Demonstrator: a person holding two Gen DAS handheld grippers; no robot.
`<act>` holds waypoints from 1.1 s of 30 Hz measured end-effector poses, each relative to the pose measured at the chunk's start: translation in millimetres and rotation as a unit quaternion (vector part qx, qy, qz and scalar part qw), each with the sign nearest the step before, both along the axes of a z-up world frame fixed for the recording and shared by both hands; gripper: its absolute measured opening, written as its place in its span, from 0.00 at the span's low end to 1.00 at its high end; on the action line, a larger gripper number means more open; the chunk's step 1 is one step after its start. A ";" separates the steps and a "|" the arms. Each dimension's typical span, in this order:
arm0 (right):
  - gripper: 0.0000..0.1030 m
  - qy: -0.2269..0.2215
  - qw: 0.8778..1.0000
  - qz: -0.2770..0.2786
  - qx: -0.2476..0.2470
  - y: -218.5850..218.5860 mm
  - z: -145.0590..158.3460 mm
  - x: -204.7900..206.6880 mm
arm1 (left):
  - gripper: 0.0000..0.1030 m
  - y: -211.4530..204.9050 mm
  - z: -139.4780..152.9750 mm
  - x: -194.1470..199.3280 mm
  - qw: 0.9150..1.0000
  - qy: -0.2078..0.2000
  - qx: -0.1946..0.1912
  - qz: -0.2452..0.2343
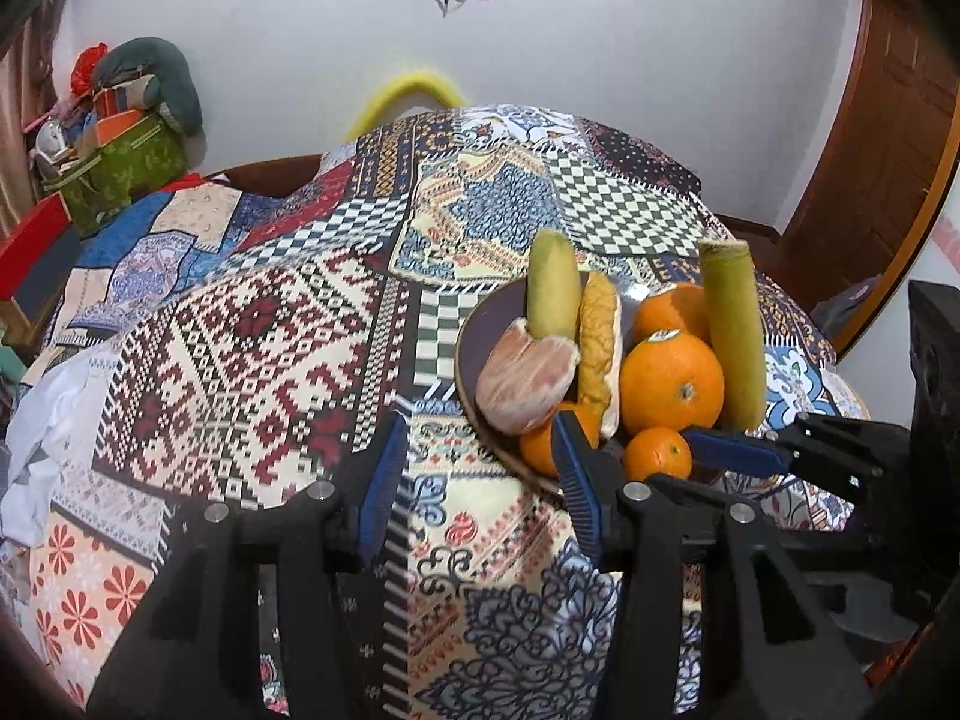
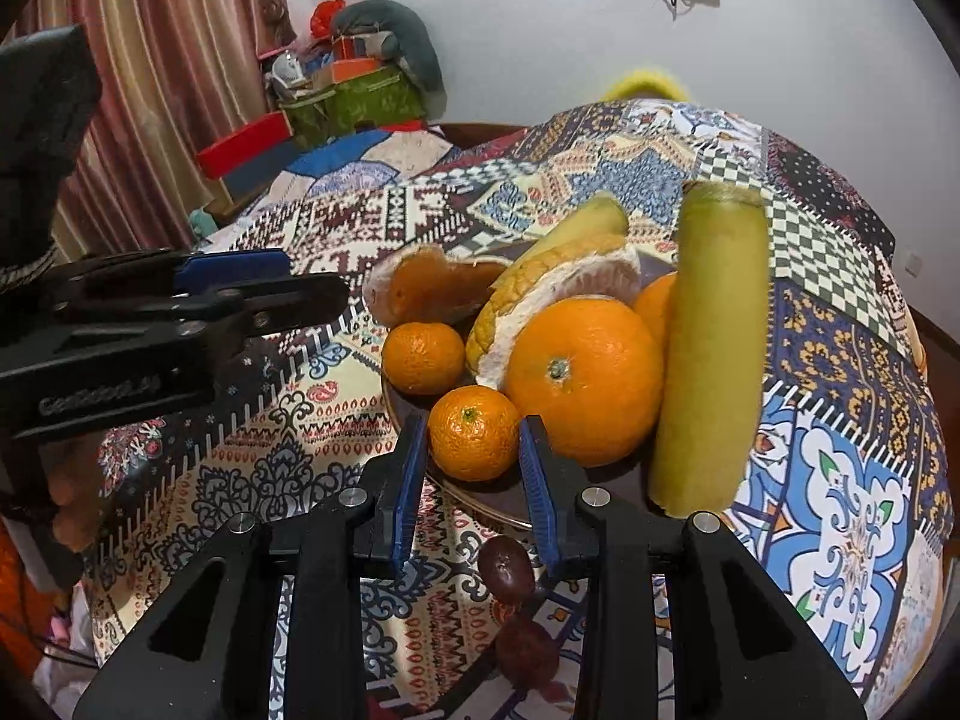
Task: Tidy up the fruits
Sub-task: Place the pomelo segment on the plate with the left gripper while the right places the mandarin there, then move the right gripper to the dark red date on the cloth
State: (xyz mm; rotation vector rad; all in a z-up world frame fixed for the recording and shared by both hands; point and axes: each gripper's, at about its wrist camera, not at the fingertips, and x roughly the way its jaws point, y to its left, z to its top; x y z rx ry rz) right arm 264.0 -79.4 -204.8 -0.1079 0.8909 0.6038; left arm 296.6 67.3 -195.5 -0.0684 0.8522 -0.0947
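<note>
A dark plate (image 1: 480, 324) on the patterned cloth holds a large orange (image 1: 671, 381), two small mandarins (image 1: 657, 453), peeled pomelo pieces (image 1: 525, 381), a pomelo wedge (image 1: 597, 354) and two green-yellow bananas (image 1: 735, 336). My left gripper (image 1: 480, 468) is open and empty, just left of the plate's near rim. My right gripper (image 2: 474, 468) is open, its blue pads on either side of a small mandarin (image 2: 474, 432) at the plate's (image 2: 504, 504) front edge, not pressing it. The large orange (image 2: 582, 378) and a banana (image 2: 708, 348) stand behind.
Two dark brown fruits (image 2: 507, 567) lie on the cloth below the right gripper. A patchwork cloth (image 1: 252, 348) covers the round table. A green box of clutter (image 1: 120, 162) sits at the far left. A wooden door (image 1: 888, 150) is at the right.
</note>
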 end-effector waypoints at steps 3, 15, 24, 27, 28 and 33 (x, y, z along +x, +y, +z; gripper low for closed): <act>0.29 0.001 1.000 0.000 -0.006 2.6 -1.2 -0.8 | 0.48 0.5 -3.1 -3.6 1.000 0.004 0.001 0.000; 0.30 -0.001 1.000 -0.010 0.004 -9.6 15.7 -14.7 | 0.48 -14.1 18.8 -27.1 1.000 -0.018 0.005 -0.013; 0.36 -0.038 0.998 -0.042 0.013 -44.0 50.1 -42.2 | 0.55 -33.1 47.7 -58.4 0.998 -0.050 0.008 -0.027; 0.43 -0.046 0.997 -0.055 0.011 -58.5 55.7 -53.7 | 0.59 -38.9 51.0 -66.5 0.998 -0.053 0.005 -0.032; 0.43 -0.047 0.997 -0.057 0.009 -60.2 55.9 -54.0 | 0.60 -41.0 51.3 -69.4 0.998 -0.053 0.004 -0.034; 0.43 -0.034 0.997 -0.064 -0.008 -69.9 45.1 -62.0 | 0.60 -49.1 44.8 -77.5 0.998 -0.045 0.001 -0.042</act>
